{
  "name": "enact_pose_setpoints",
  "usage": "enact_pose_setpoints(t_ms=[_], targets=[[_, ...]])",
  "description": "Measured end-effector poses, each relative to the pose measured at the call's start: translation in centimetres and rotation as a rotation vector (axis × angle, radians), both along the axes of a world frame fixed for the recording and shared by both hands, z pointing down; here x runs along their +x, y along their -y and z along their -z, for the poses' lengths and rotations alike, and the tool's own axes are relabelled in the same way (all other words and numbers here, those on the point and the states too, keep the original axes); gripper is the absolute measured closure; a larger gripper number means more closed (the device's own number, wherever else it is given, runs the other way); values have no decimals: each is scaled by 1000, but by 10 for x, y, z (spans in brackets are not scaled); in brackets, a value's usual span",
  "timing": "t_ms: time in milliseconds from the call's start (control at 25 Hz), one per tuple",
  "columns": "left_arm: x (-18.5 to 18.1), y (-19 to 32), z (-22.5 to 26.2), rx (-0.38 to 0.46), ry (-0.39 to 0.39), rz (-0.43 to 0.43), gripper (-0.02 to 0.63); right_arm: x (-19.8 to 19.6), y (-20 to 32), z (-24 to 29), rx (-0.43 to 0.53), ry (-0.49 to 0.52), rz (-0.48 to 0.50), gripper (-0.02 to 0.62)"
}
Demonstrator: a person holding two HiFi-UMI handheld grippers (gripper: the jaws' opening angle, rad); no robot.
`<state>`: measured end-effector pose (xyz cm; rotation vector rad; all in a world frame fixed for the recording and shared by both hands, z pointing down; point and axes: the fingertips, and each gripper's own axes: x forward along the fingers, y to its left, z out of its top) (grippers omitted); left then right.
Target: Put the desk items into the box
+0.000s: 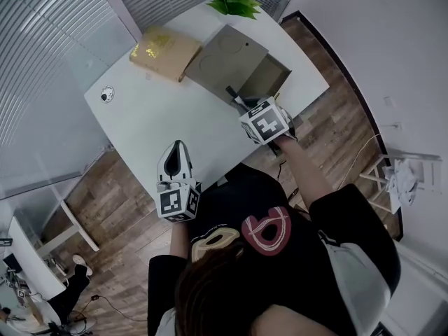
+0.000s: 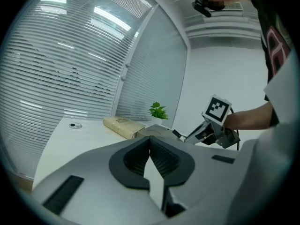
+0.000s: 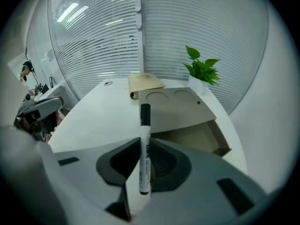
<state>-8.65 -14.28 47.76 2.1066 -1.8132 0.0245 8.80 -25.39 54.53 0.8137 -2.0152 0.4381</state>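
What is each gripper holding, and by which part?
Right gripper: a marker, clamped around the middle of its barrel. Left gripper: nothing, jaws together.

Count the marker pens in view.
1. The marker pen is in the right gripper, jaws clamped on it, near the open box. The box's interior is partly hidden, so more may lie inside.
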Motion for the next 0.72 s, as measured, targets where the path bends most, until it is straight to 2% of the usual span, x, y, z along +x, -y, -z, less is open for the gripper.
enact_pose_setpoints(t_ms=[240,720], targets=[[2,0,2,3,3,-2,589,28,17,15,-12,31,-155,525],[2,7,-1,-10,23,4,589,65,48,-3,-86,133,-408,525]])
